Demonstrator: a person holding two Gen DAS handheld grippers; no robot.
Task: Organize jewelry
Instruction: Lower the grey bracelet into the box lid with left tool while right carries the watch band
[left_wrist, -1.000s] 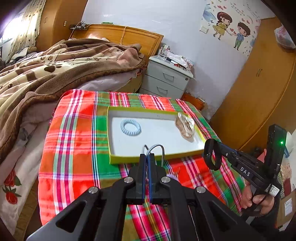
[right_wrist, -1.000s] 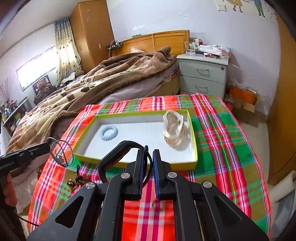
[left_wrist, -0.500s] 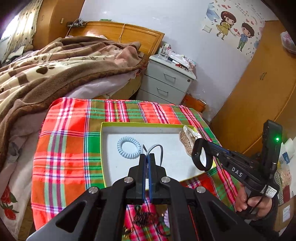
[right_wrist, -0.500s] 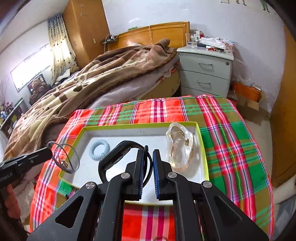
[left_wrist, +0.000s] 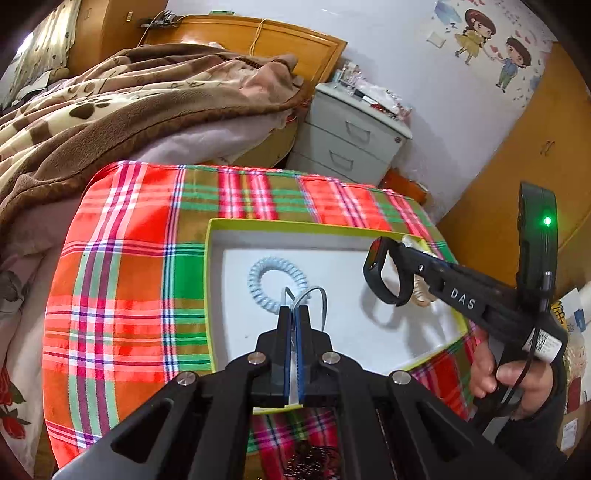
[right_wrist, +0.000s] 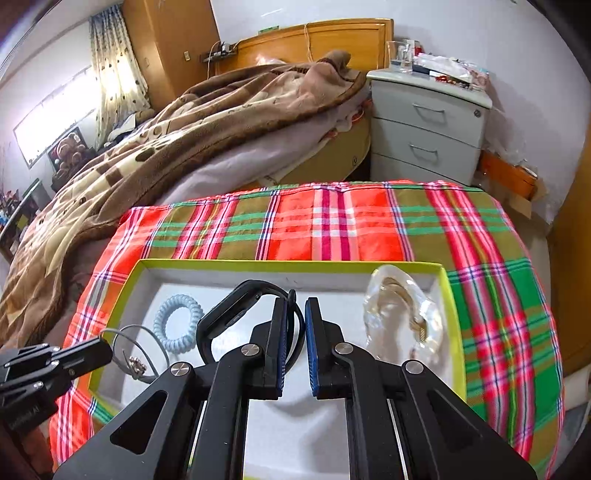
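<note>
Bed (right_wrist: 184, 122): rumpled brown blanket, behind the worktop; not part of the job.
Worktop (left_wrist: 122, 280): covered in a red and green plaid cloth; carries the tray.
Tray (left_wrist: 236, 224): shallow, white inside with a yellow-green rim, lying flat on the cloth; both grippers hang over it.
Clear pouch (right_wrist: 402, 317): lies in the tray at its right end, something pale gold inside.
Coil hair tie (left_wrist: 277, 282): pale blue, flat on the tray floor towards the left.
Right gripper (right_wrist: 295, 314): jaws pinch the strap of a black wristband (right_wrist: 236, 306), which juts out to the left above the tray floor, between the hair tie and the pouch.
Left gripper (left_wrist: 294, 314): jaws pressed together on a thin grey wire bangle (right_wrist: 136, 347) with a small clasp, hanging over the tray's near left part.
Step in hand, I'd say: setting both pieces down in the tray.
Doing it well: lower each until it nearly rests on the white floor before letting go; keep the wristband on the bare patch, clear of the pouch; set the bangle beside the hair tie, not across it, so nothing tangles.
</note>
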